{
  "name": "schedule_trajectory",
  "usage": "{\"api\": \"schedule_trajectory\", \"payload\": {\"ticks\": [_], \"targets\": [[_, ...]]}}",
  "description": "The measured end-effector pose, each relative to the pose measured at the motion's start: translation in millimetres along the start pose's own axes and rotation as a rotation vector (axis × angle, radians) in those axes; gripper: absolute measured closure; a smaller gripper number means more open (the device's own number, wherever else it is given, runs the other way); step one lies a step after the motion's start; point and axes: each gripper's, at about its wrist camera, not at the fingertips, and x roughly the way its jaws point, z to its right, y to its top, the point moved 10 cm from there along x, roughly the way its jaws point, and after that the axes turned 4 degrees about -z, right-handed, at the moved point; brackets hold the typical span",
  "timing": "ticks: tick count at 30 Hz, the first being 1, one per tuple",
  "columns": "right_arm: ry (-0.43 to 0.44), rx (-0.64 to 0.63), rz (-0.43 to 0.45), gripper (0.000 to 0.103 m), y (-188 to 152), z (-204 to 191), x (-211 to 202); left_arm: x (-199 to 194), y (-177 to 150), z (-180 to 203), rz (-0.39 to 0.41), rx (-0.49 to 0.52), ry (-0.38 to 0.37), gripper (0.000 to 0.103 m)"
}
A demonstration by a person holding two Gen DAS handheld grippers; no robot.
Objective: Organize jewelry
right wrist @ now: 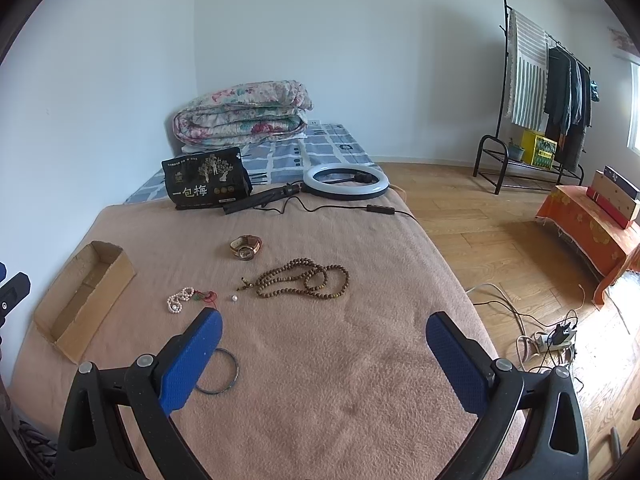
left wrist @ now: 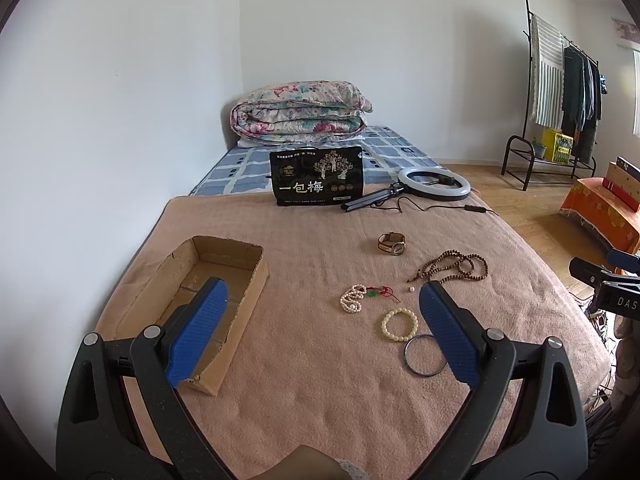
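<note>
Jewelry lies on a tan blanket: a brown watch, a wooden bead necklace, a pearl strand with red and green charm, a loose pearl, a cream bead bracelet and a metal bangle. An empty cardboard box sits at the left. My left gripper hovers open above the blanket between box and jewelry. My right gripper hovers open with nothing between its fingers, nearer than the necklace.
A black snack bag and a ring light with its cable lie at the far end. A folded floral quilt rests behind. Right of the bed are wood floor, a clothes rack and a power strip.
</note>
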Motion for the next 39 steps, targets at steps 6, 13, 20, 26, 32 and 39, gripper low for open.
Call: {"api": "schedule_trajectory", "payload": {"ticks": [6,13,20,26,32,39], "targets": [[0.003,0.007,-0.011,0.000,0,1,3,4,-1,-1,-0.008,0.002,0.003,0.005],[0.004,0.016,-0.030,0.000,2,1,8,13,-6,1,-0.030,-0.004,0.004,0.005],[-0.012,0.041,-0.054,0.000,2,8,16,29,-10,-3,-0.071,-0.028,-0.001,0.005],[-0.030,0.050,-0.082,0.000,1,18,24,44,-13,-8,-0.105,-0.024,0.019,0.005],[-0.042,0.021,-0.097,0.000,9,21,31,60,-15,-9,-0.146,-0.005,0.021,0.005],[-0.013,0.000,-0.144,0.000,25,19,49,81,-14,-4,-0.197,-0.001,-0.009,0.005]]}}
